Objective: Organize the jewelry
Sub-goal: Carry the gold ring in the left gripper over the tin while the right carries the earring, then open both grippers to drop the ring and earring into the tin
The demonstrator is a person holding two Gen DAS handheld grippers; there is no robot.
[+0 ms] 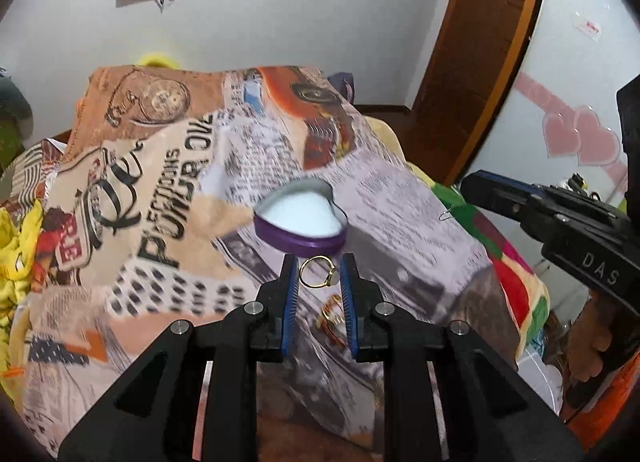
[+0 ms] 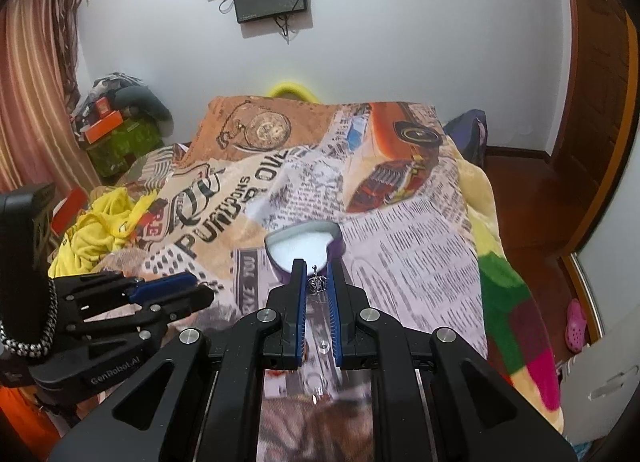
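A heart-shaped box [image 1: 299,222], purple-sided with a white lining, sits open near the middle of the printed blanket [image 1: 168,190]. A gold ring [image 1: 318,271] stands just in front of it, a coiled gold-and-red ring [image 1: 331,316] nearer. A silver crown ring [image 2: 317,283] hangs at the box's near rim.

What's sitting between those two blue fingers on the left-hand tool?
A gold ring sits between the left gripper's fingers, with a coppery ring farther back, in the left wrist view.
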